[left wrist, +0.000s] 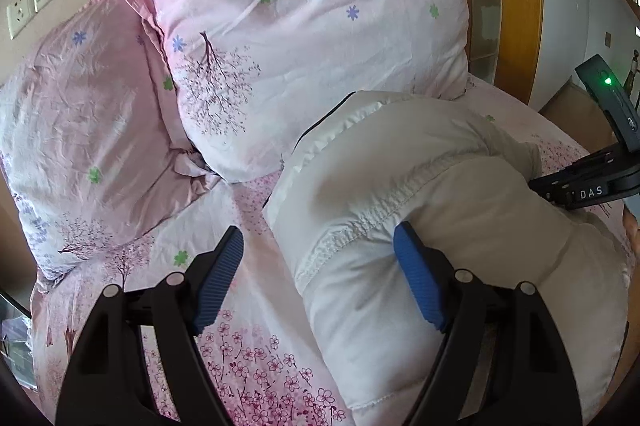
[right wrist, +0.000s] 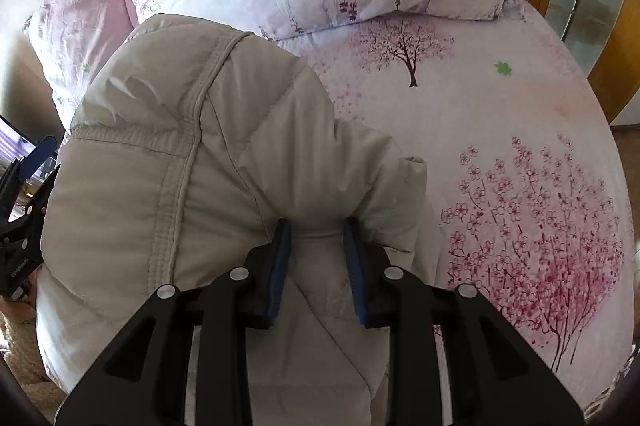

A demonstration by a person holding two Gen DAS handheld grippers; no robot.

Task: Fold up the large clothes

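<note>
Here, from the left wrist, a puffy cream jacket (left wrist: 420, 186) lies bundled on a pink blossom-print bed sheet (left wrist: 248, 346), just below two pillows (left wrist: 312, 38). The left gripper (left wrist: 320, 278) stands spread wide, one blue pad against the jacket, gripping nothing. From the right wrist, the right gripper (right wrist: 316, 266) is clamped on a fold of jacket. The folding looks partly done, perhaps halfway; the bulk hides the layers. Beyond the pillows are a wall socket (left wrist: 18, 14) and wooden door frame (left wrist: 516, 6).
</note>
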